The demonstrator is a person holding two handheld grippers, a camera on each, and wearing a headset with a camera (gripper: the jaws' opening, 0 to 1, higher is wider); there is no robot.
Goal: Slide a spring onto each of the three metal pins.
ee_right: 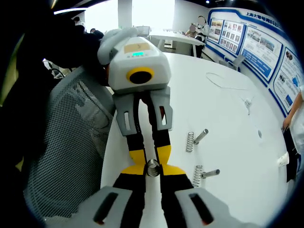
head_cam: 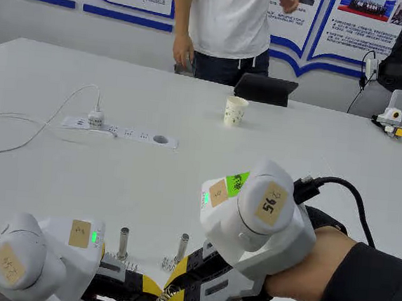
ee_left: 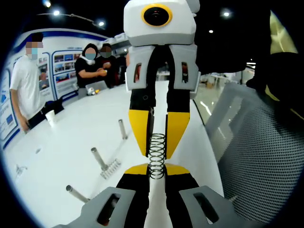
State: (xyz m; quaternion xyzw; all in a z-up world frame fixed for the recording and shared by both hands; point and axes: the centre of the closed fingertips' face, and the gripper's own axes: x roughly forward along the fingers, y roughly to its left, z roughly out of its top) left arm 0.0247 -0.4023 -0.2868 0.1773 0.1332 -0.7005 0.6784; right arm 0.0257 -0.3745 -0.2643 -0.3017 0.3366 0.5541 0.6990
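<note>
Early days, at a guess: nothing seated on any of the three pins (ee_left: 98, 158), all bare on the white table (head_cam: 57, 180), with two loose springs (ee_right: 190, 141) lying just beside pins (held one making three). Pinched between both tools at the near table edge, one spring (ee_left: 157, 156), with the left gripper (ee_left: 156, 172) closed on one end and the right gripper (ee_right: 153, 170) closed on the other, near the pins but over none. No obstacle between it and the pins; well beyond, a power strip (head_cam: 118, 130), a paper cup (head_cam: 235, 111) and a person (head_cam: 226, 26) standing at the far side, plus a mesh chair back (ee_left: 266, 156) close by the near edge.
</note>
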